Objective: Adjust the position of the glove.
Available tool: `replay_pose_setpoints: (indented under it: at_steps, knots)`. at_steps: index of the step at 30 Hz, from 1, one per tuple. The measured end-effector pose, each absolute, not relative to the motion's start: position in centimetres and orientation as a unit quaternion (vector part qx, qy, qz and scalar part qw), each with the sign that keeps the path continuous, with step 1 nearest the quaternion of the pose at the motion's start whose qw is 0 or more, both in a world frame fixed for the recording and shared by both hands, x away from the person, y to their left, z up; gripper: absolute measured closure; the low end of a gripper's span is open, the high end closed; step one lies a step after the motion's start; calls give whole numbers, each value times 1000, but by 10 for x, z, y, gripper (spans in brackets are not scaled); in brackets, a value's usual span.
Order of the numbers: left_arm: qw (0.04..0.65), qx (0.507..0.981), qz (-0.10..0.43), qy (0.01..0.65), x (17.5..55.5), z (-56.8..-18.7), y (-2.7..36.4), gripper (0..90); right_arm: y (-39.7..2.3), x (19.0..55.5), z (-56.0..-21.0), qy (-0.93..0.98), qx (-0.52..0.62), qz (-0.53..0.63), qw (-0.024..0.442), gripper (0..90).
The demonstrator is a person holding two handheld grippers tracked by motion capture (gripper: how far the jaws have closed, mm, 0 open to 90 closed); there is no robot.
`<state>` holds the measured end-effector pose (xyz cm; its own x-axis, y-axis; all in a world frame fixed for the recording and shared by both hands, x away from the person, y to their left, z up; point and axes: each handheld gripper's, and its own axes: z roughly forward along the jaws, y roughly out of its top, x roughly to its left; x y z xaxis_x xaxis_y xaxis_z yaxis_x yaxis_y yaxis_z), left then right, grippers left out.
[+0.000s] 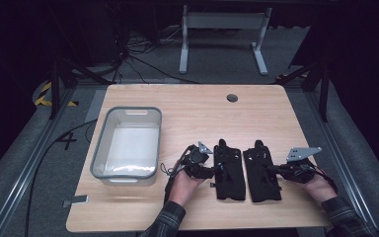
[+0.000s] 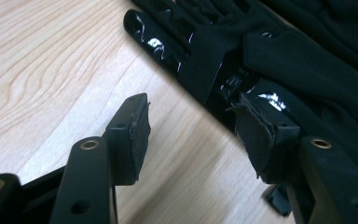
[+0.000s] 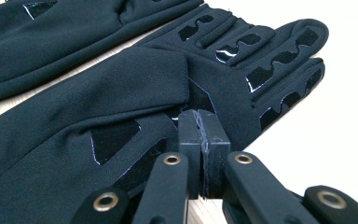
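Two black gloves flat on tabletop (image 1: 187,103), side by side, near edge, right of centre: left glove (image 1: 229,170), right glove (image 1: 262,172). Left tongs (image 2: 191,135) released, gaping at left glove's left edge, nothing between pads. Right tongs (image 3: 204,154) clenched tight at right glove's right edge; fabric pinched or not: cannot tell. Grey bin (image 1: 127,144) left of gloves, well apart.

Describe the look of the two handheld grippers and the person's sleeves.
Both the left gripper and right gripper are black, with perforated arms, brass-coloured rivets and worn black-padded fingers. Each carries a grey three-cornered plate on top; thin black cables trail from the left one. The sleeves are dark plaid.
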<state>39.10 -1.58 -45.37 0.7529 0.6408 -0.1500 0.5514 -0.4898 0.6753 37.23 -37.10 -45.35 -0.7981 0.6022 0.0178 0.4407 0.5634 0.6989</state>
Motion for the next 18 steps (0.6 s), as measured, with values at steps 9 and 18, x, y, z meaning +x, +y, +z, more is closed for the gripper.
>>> replay_pose_setpoints:
  at_steps: [9,18]
  knots:
    - [361,866,66,339,396,-457,-31,468,-365,371,-454,878,290,366,102,893]
    - [351,873,60,333,394,-458,-39,695,-366,371,-452,876,289,374,98,695]
